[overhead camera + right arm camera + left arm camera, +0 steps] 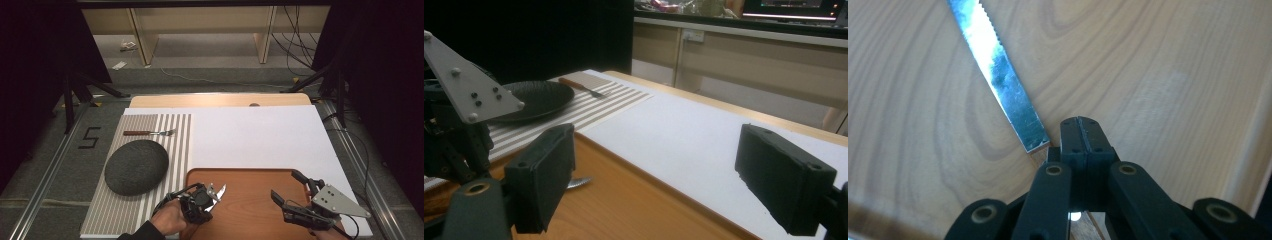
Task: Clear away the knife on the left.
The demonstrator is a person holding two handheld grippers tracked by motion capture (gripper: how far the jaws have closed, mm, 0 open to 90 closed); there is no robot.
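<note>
Black linkage gripper (212, 192), grey screwed triangular plate (340, 201), dark sleeve (142, 232)

table (220, 100): light wood top, mostly covered by a white sheet (260, 135). on the sheet's left part lies a striped placemat (150, 200); at its near edge, a brown wooden tray (250, 200). the placemat carries a dark round plate (136, 166) and a wooden-handled fork (150, 132).

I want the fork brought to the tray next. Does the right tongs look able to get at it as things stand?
Probably yes: the right tongs stand open and empty, and the fork lies bare on the striped mat, with bare white board between. It is a long diagonal reach, though.
</note>
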